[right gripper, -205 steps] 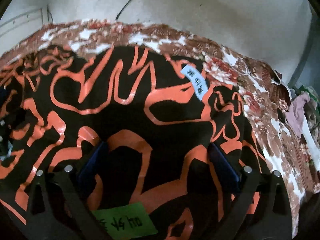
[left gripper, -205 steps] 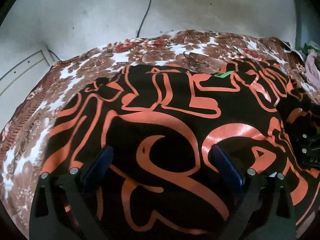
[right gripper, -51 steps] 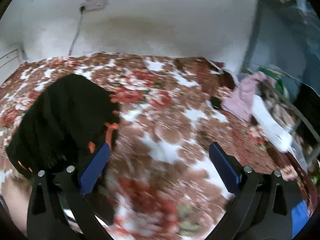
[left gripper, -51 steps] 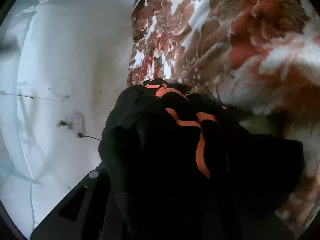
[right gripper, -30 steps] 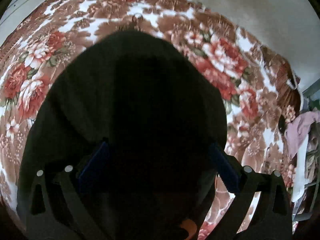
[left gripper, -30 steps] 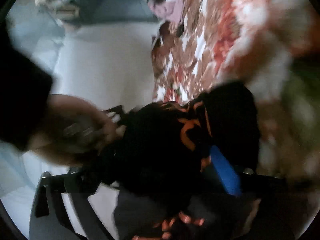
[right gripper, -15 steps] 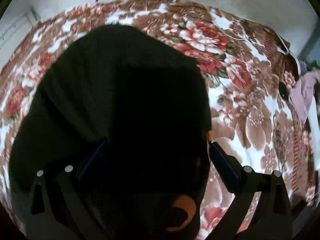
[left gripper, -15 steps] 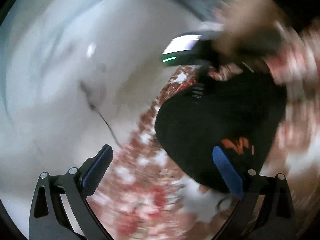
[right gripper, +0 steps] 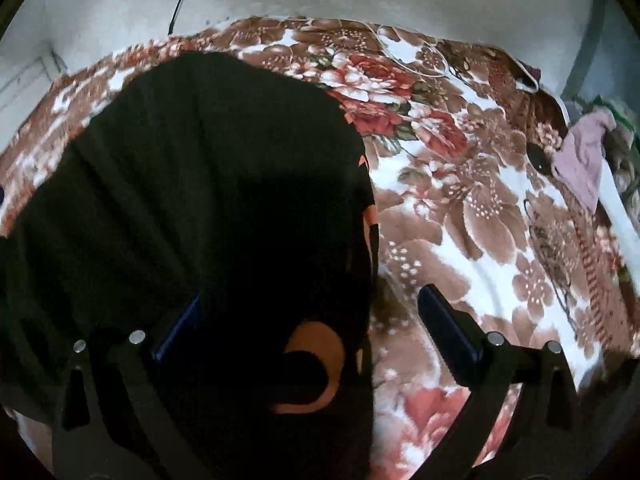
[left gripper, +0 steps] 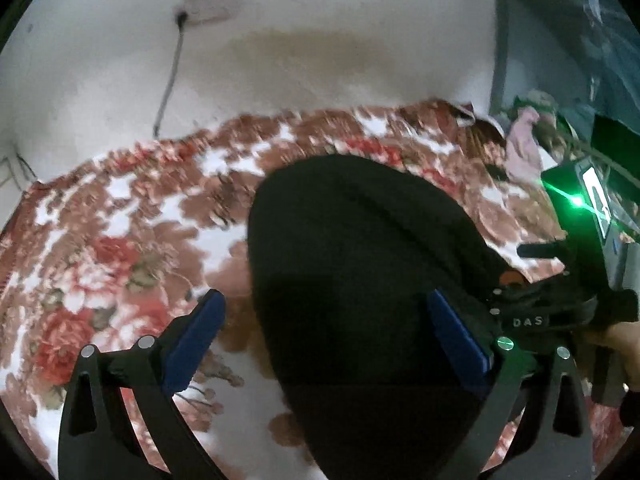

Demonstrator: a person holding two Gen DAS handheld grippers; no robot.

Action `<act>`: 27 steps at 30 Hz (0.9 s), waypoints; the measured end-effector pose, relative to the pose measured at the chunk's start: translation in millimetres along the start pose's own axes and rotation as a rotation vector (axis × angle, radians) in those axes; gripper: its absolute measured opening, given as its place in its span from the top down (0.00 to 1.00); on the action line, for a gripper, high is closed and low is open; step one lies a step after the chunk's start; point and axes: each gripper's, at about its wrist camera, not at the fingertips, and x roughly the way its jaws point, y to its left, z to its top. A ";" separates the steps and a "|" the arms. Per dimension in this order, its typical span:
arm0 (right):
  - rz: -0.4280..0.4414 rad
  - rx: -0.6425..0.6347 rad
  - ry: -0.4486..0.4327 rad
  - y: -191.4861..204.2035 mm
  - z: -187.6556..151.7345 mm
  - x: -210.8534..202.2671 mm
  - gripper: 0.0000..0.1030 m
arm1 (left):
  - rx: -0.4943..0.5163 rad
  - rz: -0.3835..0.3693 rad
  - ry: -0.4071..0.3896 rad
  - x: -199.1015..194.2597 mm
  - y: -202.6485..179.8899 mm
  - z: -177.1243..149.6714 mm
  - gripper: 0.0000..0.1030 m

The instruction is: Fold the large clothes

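The black folded garment with orange print point(left gripper: 360, 264) lies on the bed covered by a brown, red and white flowered blanket point(left gripper: 120, 240). Left of the garment, and beyond it toward the white wall point(left gripper: 320, 60), much bare blanket is open. In the right wrist view the garment's right edge runs down the middle, and right of this edge the blanket point(right gripper: 480, 220) is free up to a pink cloth point(right gripper: 584, 152) at the bed's far right side.

The left hand-held gripper point(left gripper: 326, 332) is spread wide and holds nothing; the garment's left edge lies between its blue pads, so the left pad is over blanket and the right pad over black fabric. The right hand-held gripper point(right gripper: 308, 328) is also wide and empty; its left pad is above the garment, its right pad above the blanket. In the left wrist view the right hand-held gripper's black body point(left gripper: 552, 312) with a green light is at the garment's right side, with a hand point(left gripper: 618, 344) behind it.

Half a second ago the left view was blurred and turned toward the wall; now it looks level over the garment. The right view has changed little.
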 end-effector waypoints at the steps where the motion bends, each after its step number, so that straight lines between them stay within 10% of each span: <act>1: 0.016 0.008 0.007 -3.0 -2.7 4.9 0.05 | -0.008 -0.010 0.014 4.3 1.8 -1.5 0.04; 16: -0.112 -0.005 -0.098 -0.5 -32.7 -19.5 0.05 | -0.009 0.052 0.071 2.3 -10.0 -14.9 0.04; 27: 0.090 0.080 -0.203 -4.1 -57.0 -142.1 0.05 | 0.092 0.111 -0.058 -110.1 -20.8 -8.1 0.05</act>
